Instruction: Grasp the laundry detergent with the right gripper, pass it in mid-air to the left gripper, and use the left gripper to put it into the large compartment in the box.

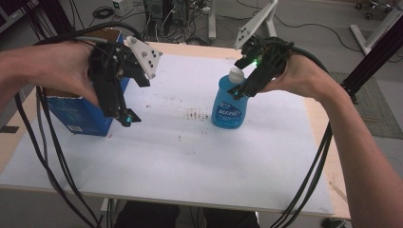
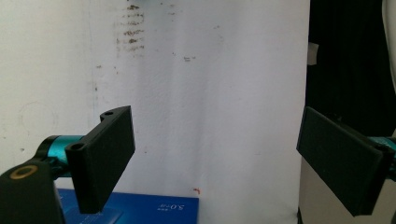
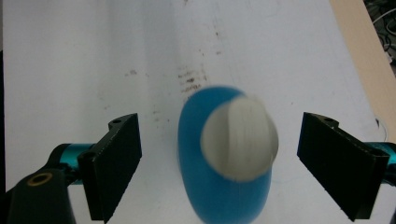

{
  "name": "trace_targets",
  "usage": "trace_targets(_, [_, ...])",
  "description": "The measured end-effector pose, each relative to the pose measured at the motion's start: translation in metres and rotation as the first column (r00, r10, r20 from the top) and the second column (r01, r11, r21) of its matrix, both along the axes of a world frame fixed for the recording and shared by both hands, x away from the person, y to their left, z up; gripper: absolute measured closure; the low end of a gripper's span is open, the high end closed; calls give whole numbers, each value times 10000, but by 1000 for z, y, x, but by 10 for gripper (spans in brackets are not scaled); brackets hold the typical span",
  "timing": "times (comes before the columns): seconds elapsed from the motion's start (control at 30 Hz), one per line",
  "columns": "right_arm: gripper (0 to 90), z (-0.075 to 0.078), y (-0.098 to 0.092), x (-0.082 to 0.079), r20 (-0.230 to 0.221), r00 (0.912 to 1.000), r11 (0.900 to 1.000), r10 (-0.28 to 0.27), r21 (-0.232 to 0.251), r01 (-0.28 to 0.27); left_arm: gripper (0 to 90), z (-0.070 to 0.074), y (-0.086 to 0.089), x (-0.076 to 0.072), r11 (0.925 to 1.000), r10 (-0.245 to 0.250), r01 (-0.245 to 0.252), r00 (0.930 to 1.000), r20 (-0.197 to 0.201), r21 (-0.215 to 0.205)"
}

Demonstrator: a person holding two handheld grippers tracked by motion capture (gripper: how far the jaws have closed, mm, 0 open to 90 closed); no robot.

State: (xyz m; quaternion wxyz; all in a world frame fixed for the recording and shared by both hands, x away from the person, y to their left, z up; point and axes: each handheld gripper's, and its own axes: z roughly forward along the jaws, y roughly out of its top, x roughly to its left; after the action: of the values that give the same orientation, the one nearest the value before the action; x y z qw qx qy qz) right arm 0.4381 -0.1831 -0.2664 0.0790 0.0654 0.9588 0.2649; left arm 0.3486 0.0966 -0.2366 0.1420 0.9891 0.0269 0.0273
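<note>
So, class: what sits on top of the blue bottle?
A white cap tops the blue bottle, with the right tongs open on either side of it. The cap hides the bottle's neck and opening.

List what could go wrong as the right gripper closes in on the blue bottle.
1. The right gripper is open with the blue bottle between its jaws but off centre; one jaw may touch first and tip the upright bottle.
2. The jaws sit level with the rounded white cap, so a grip there could slip.
3. The left gripper, also open, hangs just above the blue box and could knock it if lowered.
</note>
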Motion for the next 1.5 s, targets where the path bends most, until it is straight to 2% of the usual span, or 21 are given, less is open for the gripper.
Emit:
trace_targets(0.23, [132,-16,-21,-3,-68,9999,9995,-146,274,148,115,-2,-1,-2,10000,19,-19,10000,-7,-38])
trace_targets(0.37, [132,-34,-32,-4,-170,9997,9972,-186,717,198,115,-2,-2,-3,10000,-13,13,10000,-38,26])
trace_targets(0.53, [132,-53,-35,1,-267,9996,9924,-131,1221,162,115,-4,-3,-3,9999,-119,120,9999,-66,29])
trace_targets(0.63, [132,-63,-36,4,-312,9995,9861,46,1659,7,115,-5,-2,-4,9999,-116,116,9999,-79,-7])
trace_targets(0.87, [132,-87,-34,10,-626,9978,9795,199,2014,-69,115,-6,4,-4,10000,6,-6,9999,-102,-21])
trace_targets(0.97, [132,-92,-34,11,-759,9969,9750,189,2221,-16,115,-7,5,-4,10000,19,-19,9999,-116,-2])
trace_targets(1.27, [133,-98,-33,15,-935,9952,9695,292,2451,-55,115,-7,6,-5,10000,47,-48,9999,-134,-53])
trace_targets(1.4, [135,-100,-35,16,-1000,9945,9615,310,2749,-23,115,-7,7,-5,10000,59,-59,9999,-136,-53])
trace_targets(1.5, [156,-102,-36,16,-1050,9939,9616,350,2744,-49,115,-8,8,-5,10000,77,-78,9999,-135,-60])
